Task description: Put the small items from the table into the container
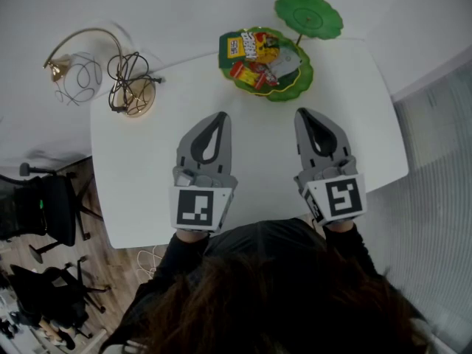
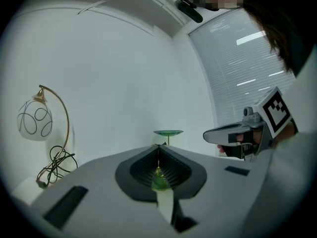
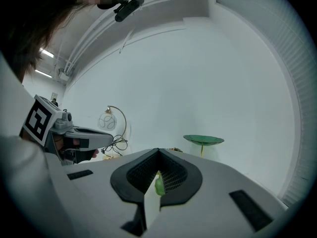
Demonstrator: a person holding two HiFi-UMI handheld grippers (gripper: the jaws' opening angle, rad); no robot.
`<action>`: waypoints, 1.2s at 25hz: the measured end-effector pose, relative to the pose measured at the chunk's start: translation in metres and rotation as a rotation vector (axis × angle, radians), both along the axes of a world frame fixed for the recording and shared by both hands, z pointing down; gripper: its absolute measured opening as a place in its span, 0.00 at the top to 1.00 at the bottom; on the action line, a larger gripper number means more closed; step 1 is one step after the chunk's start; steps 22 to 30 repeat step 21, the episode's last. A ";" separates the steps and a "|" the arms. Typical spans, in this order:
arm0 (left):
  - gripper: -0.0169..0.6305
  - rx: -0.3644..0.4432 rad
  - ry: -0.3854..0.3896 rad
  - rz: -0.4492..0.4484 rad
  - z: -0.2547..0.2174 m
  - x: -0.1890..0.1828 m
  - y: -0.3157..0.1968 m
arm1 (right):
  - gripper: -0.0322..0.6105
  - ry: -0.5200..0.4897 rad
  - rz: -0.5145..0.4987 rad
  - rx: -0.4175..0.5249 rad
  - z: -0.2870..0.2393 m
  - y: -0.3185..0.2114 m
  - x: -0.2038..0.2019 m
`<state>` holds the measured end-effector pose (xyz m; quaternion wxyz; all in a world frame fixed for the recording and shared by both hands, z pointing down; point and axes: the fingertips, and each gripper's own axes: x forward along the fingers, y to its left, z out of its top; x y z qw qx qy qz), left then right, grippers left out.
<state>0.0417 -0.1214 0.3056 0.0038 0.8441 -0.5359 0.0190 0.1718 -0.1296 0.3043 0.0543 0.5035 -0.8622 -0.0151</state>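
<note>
A green leaf-shaped dish [image 1: 296,81] stands at the far middle of the white table [image 1: 147,175]. It holds a yellow packet [image 1: 234,47] and red wrapped snacks [image 1: 254,74]. A smaller green leaf [image 1: 308,13] rises on a stalk behind it, and shows as a raised leaf [image 2: 168,132] in the left gripper view and as a raised leaf [image 3: 203,140] in the right gripper view. My left gripper [image 1: 220,114] and right gripper [image 1: 301,111] are side by side over the near half of the table, pointing at the dish. Both are shut and hold nothing. I see no loose items on the tabletop.
A gold arched lamp with a white globe [image 1: 77,76] and a coiled cord [image 1: 129,76] sit at the table's far left corner. Black office chairs [image 1: 44,212] stand on the floor to the left. Window blinds [image 2: 237,73] run along the right side.
</note>
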 end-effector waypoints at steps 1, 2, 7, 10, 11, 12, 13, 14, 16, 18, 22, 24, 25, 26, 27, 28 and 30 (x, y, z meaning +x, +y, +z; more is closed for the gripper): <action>0.97 0.000 -0.001 0.001 0.000 0.000 0.000 | 0.91 0.001 0.003 -0.001 0.000 0.000 0.000; 0.97 0.001 -0.001 0.001 0.000 0.000 0.000 | 0.91 0.003 0.006 -0.001 -0.001 0.000 0.001; 0.97 0.006 -0.001 0.003 -0.001 0.000 0.000 | 0.91 0.006 0.012 0.012 -0.003 0.001 0.002; 0.97 0.002 0.004 -0.001 -0.001 0.000 0.000 | 0.91 0.009 0.016 0.020 -0.006 0.002 0.003; 0.97 0.001 0.004 -0.002 -0.001 0.000 0.000 | 0.91 0.009 0.017 0.022 -0.006 0.002 0.003; 0.97 0.002 0.003 -0.002 -0.001 0.000 0.000 | 0.91 0.009 0.018 0.023 -0.007 0.002 0.003; 0.97 0.004 0.002 -0.003 -0.001 0.000 0.000 | 0.91 0.009 0.017 0.025 -0.007 0.003 0.003; 0.97 0.004 0.001 -0.003 -0.001 0.000 0.000 | 0.91 0.009 0.016 0.025 -0.007 0.003 0.003; 0.97 0.003 0.000 -0.004 -0.001 0.000 0.000 | 0.91 0.010 0.015 0.020 -0.006 0.004 0.003; 0.97 0.004 0.002 -0.003 -0.001 -0.001 0.000 | 0.91 0.011 0.016 0.014 -0.005 0.004 0.002; 0.97 0.009 0.005 -0.002 -0.002 -0.001 -0.001 | 0.91 0.012 0.017 0.009 -0.003 0.003 0.002; 0.97 0.009 0.005 -0.002 -0.002 -0.001 -0.001 | 0.91 0.012 0.017 0.009 -0.003 0.003 0.002; 0.97 0.009 0.005 -0.002 -0.002 -0.001 -0.001 | 0.91 0.012 0.017 0.009 -0.003 0.003 0.002; 0.97 0.009 0.005 -0.002 -0.002 -0.001 -0.001 | 0.91 0.012 0.017 0.009 -0.003 0.003 0.002; 0.97 0.009 0.005 -0.002 -0.002 -0.001 -0.001 | 0.91 0.012 0.017 0.009 -0.003 0.003 0.002; 0.97 0.009 0.005 -0.002 -0.002 -0.001 -0.001 | 0.91 0.012 0.017 0.009 -0.003 0.003 0.002; 0.97 0.009 0.005 -0.002 -0.002 -0.001 -0.001 | 0.91 0.012 0.017 0.009 -0.003 0.003 0.002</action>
